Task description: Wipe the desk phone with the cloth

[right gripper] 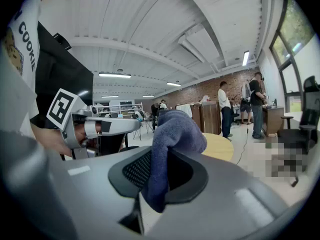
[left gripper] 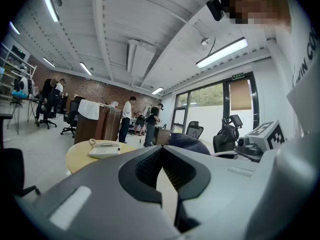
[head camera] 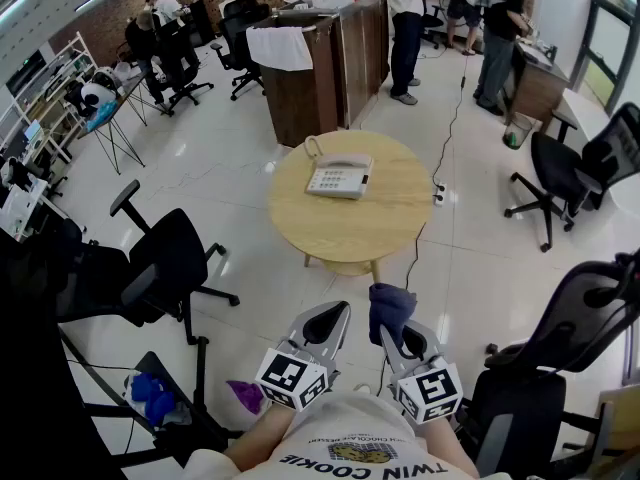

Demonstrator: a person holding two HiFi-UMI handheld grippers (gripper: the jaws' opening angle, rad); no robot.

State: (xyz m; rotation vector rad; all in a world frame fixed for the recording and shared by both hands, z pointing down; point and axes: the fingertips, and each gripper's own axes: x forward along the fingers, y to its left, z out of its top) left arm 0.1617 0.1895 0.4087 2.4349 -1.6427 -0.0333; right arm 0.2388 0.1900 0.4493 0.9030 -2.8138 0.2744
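A cream desk phone (head camera: 338, 177) with its handset on the left sits on a round wooden table (head camera: 350, 223) ahead of me; the left gripper view shows the phone (left gripper: 104, 151) on that table (left gripper: 82, 156) in the distance. My right gripper (head camera: 392, 320) is shut on a dark blue cloth (head camera: 389, 310), which bunches up above the jaws (right gripper: 172, 134). My left gripper (head camera: 328, 320) is shut with nothing in it, its jaws meeting (left gripper: 161, 150). Both grippers are held close to my body, well short of the table.
Black office chairs stand at my left (head camera: 165, 263), at my right (head camera: 560, 338) and at the far right (head camera: 575, 173). A cable (head camera: 425, 228) runs across the floor past the table. A wooden counter (head camera: 330, 63) and people (head camera: 405, 23) are beyond.
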